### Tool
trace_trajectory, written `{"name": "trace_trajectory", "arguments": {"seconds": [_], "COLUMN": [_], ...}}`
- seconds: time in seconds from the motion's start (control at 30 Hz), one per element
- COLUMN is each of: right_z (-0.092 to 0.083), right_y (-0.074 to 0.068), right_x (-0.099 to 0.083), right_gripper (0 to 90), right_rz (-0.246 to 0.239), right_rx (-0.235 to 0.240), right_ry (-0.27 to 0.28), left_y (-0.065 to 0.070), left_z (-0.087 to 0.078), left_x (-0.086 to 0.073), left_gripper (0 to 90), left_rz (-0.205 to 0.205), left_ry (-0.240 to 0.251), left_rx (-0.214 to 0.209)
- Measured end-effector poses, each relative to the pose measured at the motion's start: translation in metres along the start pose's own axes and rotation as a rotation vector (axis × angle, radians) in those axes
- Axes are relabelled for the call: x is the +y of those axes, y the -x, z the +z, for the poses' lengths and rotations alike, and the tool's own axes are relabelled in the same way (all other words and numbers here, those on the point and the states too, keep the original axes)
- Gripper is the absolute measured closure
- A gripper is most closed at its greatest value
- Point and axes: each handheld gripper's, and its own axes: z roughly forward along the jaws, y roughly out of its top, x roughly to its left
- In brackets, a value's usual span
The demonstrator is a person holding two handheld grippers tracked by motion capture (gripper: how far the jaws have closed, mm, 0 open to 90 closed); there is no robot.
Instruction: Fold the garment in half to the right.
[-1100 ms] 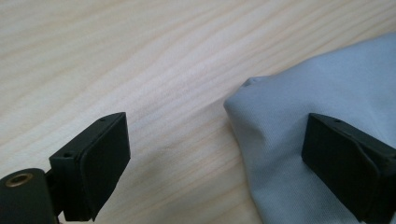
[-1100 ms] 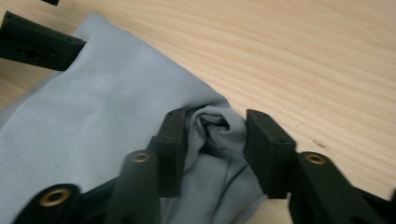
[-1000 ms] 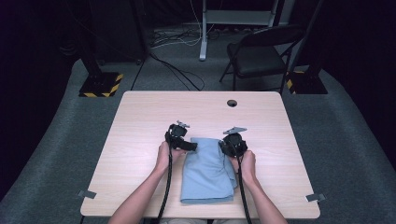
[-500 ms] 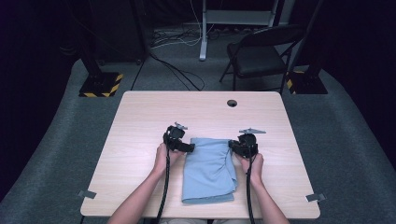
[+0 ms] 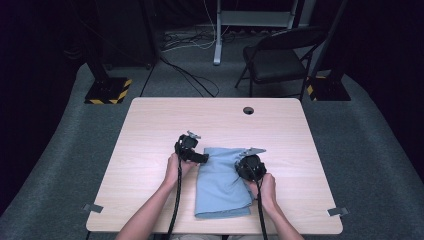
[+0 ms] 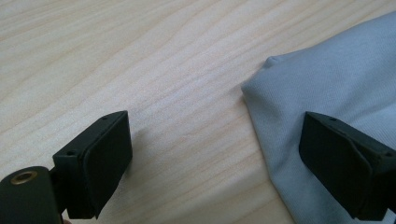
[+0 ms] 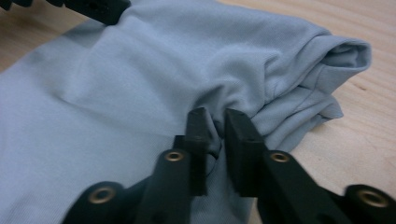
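The right hand-held gripper [image 7: 215, 122] has just closed and pinches a fold of the blue cloth [image 7: 140, 84], hiding what lies between its jaws. The left hand-held gripper [image 6: 215, 154] stands wide apart astride the cloth's edge; bare tabletop [image 6: 140, 56] lies beyond it.

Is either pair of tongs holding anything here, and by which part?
The right tongs pinch a bunched fold of the folded light-blue fabric cloth near its right edge. The left tongs stand open, straddling the cloth's left edge and holding nothing.
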Motion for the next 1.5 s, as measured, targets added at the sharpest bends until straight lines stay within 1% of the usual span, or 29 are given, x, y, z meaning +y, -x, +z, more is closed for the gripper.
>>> {"name": "trace_trajectory", "arguments": {"seconds": [0.03, 0.1, 0.13, 0.17, 0.23, 0.37, 0.4, 0.43, 0.5, 0.53, 0.6, 0.63, 0.67, 0.73, 0.77, 0.8, 0.83, 0.87, 0.93, 1.0, 1.03, 1.1, 1.13, 1.17, 1.2, 1.23, 1.27, 1.4, 1.5], "right_z": [-0.003, -0.006, -0.006, -0.016, -0.019, -0.018, -0.018, -0.018, -0.020, -0.022, -0.032, -0.036, -0.041, -0.046, -0.046, -0.046, -0.044, -0.043, -0.042, -0.045, -0.045, -0.043, -0.043, -0.046, -0.047, -0.052, -0.052, -0.068, -0.065], "right_y": [0.000, 0.001, 0.001, 0.004, 0.007, 0.013, 0.015, 0.017, 0.015, 0.014, 0.009, 0.006, 0.001, -0.012, -0.016, -0.018, -0.021, -0.022, -0.024, -0.024, -0.023, -0.021, -0.020, -0.022, -0.022, -0.023, -0.023, -0.022, -0.023], "right_x": [-0.001, -0.002, -0.002, -0.004, -0.008, -0.015, -0.018, -0.018, -0.016, -0.015, -0.013, -0.013, -0.014, -0.019, -0.022, -0.024, -0.026, -0.029, -0.033, -0.038, -0.040, -0.046, -0.046, -0.046, -0.046, -0.049, -0.049, -0.060, -0.063], "right_gripper": [87.2, 89.4, 89.4, 90.0, 90.0, 90.0, 90.0, 88.9, 79.6, 75.8, 72.5, 71.9, 72.0, 71.3, 70.9, 69.5, 68.0, 67.5, 64.4, 66.0, 67.6, 76.5, 80.7, 84.2, 84.8, 85.7, 85.7, 85.8, 84.9], "right_rz": [0.000, -0.002, -0.002, 0.007, 0.012, 0.025, 0.043, 0.047, 0.043, 0.044, 0.031, 0.019, 0.005, -0.048, -0.060, -0.063, -0.071, -0.074, -0.076, -0.072, -0.067, -0.050, -0.047, -0.054, -0.057, -0.055, -0.055, -0.042, -0.053], "right_rx": [0.001, -0.007, -0.007, -0.009, -0.015, -0.022, -0.010, -0.001, 0.001, 0.004, 0.017, 0.025, 0.034, 0.036, 0.037, 0.037, 0.036, 0.031, 0.032, 0.022, 0.028, 0.055, 0.062, 0.054, 0.051, 0.039, 0.039, 0.028, 0.016], "right_ry": [0.014, 0.029, 0.029, 0.054, 0.065, 0.063, 0.066, 0.070, 0.085, 0.093, 0.111, 0.104, 0.098, 0.044, 0.019, -0.002, -0.039, -0.056, -0.099, -0.092, -0.097, -0.081, -0.073, -0.062, -0.060, -0.037, -0.037, 0.001, -0.007], "left_y": [0.000, 0.000, 0.000, 0.000, 0.000, 0.000, 0.000, 0.000, 0.000, -0.001, -0.002, -0.002, 0.000, 0.008, 0.012, 0.017, 0.022, 0.025, 0.025, 0.021, 0.018, 0.015, 0.015, 0.015, 0.015, 0.015, 0.015, 0.015, 0.015], "left_z": [0.000, 0.000, 0.000, 0.000, 0.000, 0.000, 0.000, 0.000, 0.000, 0.000, -0.001, -0.002, -0.006, -0.013, -0.015, -0.015, -0.013, -0.009, -0.002, 0.004, 0.005, 0.005, 0.006, 0.006, 0.006, 0.006, 0.006, 0.006, 0.006], "left_x": [0.000, 0.000, 0.000, 0.000, 0.000, 0.000, 0.000, 0.000, 0.000, 0.000, 0.002, 0.003, 0.005, 0.009, 0.010, 0.013, 0.014, 0.015, 0.015, 0.012, 0.011, 0.009, 0.009, 0.009, 0.009, 0.009, 0.009, 0.008, 0.008], "left_gripper": [9.5, 9.5, 9.5, 9.5, 9.5, 9.5, 9.4, 9.4, 9.4, 9.4, 9.0, 7.9, 7.3, 7.4, 7.3, 7.2, 7.3, 7.4, 7.5, 7.3, 7.2, 6.6, 6.3, 6.4, 6.4, 6.3, 6.3, 6.1, 5.9], "left_rz": [0.002, 0.003, 0.003, 0.003, 0.003, 0.004, 0.004, 0.004, 0.003, 0.002, -0.008, -0.013, -0.010, 0.005, 0.018, 0.040, 0.066, 0.084, 0.080, 0.052, 0.036, 0.022, 0.021, 0.021, 0.022, 0.021, 0.022, 0.023, 0.022], "left_ry": [0.001, 0.001, 0.001, 0.004, 0.004, 0.005, 0.005, 0.004, 0.002, 0.000, -0.011, -0.010, 0.009, 0.046, 0.054, 0.054, 0.044, 0.028, -0.001, -0.016, -0.021, -0.022, -0.020, -0.020, -0.021, -0.018, -0.017, -0.012, -0.009], "left_rx": [-0.001, -0.002, -0.002, -0.003, -0.003, -0.003, -0.003, -0.003, -0.003, -0.004, -0.016, -0.024, -0.022, -0.031, -0.034, -0.032, -0.024, -0.013, -0.010, -0.026, -0.035, -0.046, -0.041, -0.040, -0.039, -0.039, -0.040, -0.040, -0.040]}}
